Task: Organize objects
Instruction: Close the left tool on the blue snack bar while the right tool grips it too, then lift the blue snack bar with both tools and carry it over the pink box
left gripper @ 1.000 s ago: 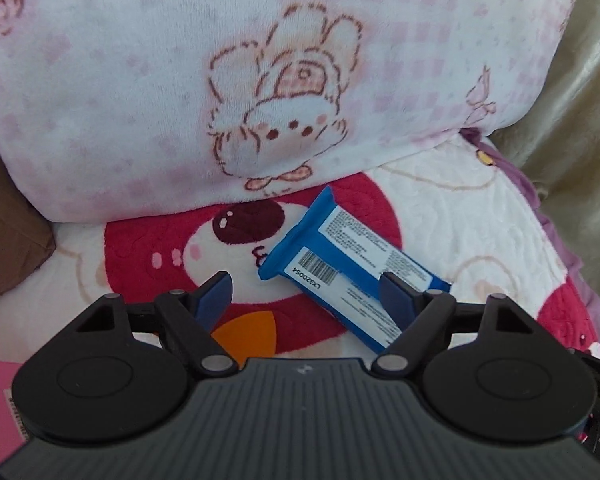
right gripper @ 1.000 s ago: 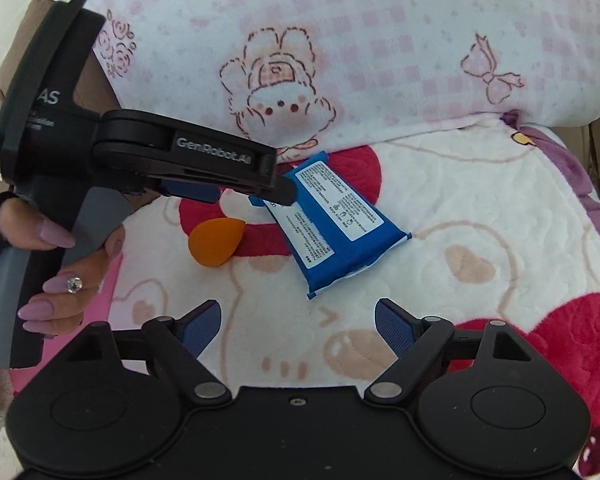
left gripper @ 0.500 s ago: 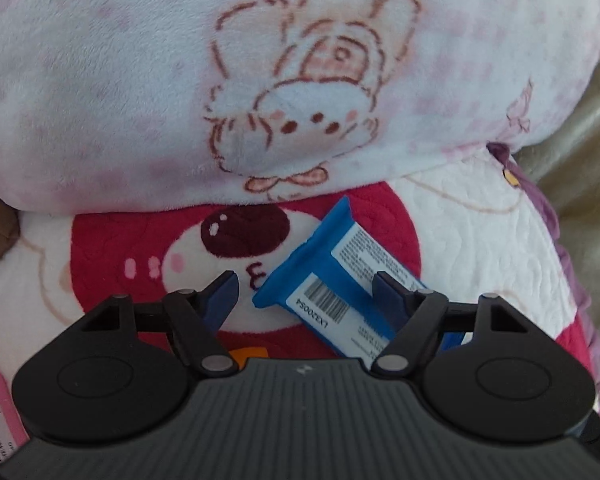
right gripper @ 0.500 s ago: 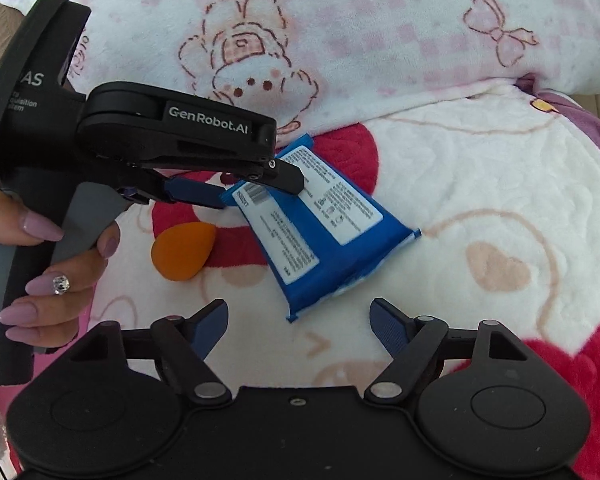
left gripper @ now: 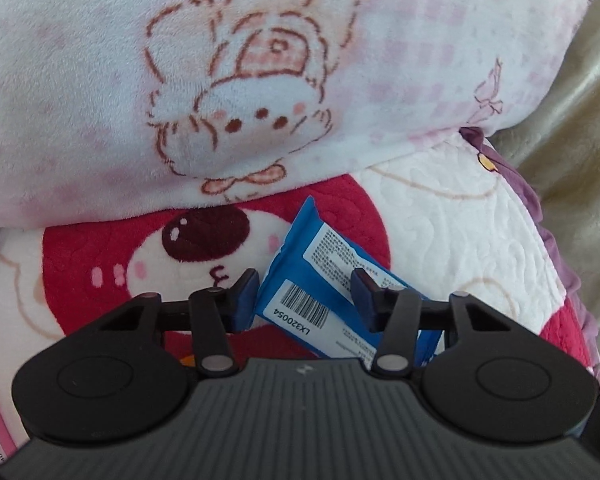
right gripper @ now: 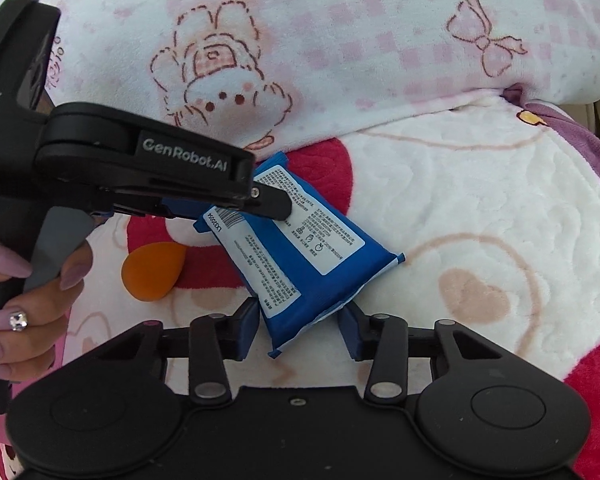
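Grippers are converging on 1 blue wipes packet (right gripper: 300, 256) lying on a plush blanket (right gripper: 480, 200) printed with red cartoon faces and hearts. Seen from the right wrist camera, the left gripper (right gripper: 260, 204) is reaching in from the left, its black fingers straddling the packet's barcoded end, while a hand (right gripper: 24, 300) with painted nails and a ring is gripping its grey handle. From the left wrist camera, that left gripper (left gripper: 306, 292) is closing its jaws, with the packet (left gripper: 320, 276) sitting between the blue pads; the left pad is touching the packet's edge and the right pad is lying over its top face, so a firm clamp cannot be confirmed. At the packet's opposite, near end, the right gripper (right gripper: 298, 330) is also closing its jaws, the packet's crimped corner poking between the 2 pads, the left one touching the wrapper and the right one just beside it. An orange teardrop sponge (right gripper: 152, 272) is resting on the blanket just left of the packet. Behind everything, a pink checked pillow (right gripper: 340, 40) with a bunny drawing is leaning over the blanket's far edge.
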`<action>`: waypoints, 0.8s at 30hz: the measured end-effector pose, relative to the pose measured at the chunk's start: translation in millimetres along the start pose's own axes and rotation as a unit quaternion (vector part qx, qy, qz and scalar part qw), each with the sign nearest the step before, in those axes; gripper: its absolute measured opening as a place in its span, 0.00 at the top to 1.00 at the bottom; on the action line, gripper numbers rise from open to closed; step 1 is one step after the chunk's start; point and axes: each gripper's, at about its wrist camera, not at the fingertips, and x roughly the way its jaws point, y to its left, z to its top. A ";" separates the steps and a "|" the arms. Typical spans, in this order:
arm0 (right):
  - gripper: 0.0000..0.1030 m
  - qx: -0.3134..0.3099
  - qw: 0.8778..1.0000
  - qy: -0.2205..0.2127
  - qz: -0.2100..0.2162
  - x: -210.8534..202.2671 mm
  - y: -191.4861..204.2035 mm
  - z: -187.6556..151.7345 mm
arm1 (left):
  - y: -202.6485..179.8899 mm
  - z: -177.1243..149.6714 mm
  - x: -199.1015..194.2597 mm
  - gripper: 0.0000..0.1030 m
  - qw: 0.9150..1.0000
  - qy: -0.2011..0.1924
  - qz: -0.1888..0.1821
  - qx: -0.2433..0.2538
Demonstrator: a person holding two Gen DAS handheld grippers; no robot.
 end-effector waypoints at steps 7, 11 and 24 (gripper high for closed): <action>0.55 -0.024 1.000 0.009 -0.001 -6.6 -2.4 -4.8 | -26.8 -16.0 -17.8 0.56 0.997 0.004 0.017 0.069; 0.54 -0.020 1.000 0.014 -0.002 -11.6 -9.1 -8.6 | -36.7 -25.0 -18.5 0.56 0.997 0.019 0.018 0.073; 0.50 -0.017 0.999 0.023 0.015 -28.3 -20.3 -24.8 | -54.4 -51.0 -29.1 0.56 0.998 0.040 0.011 0.052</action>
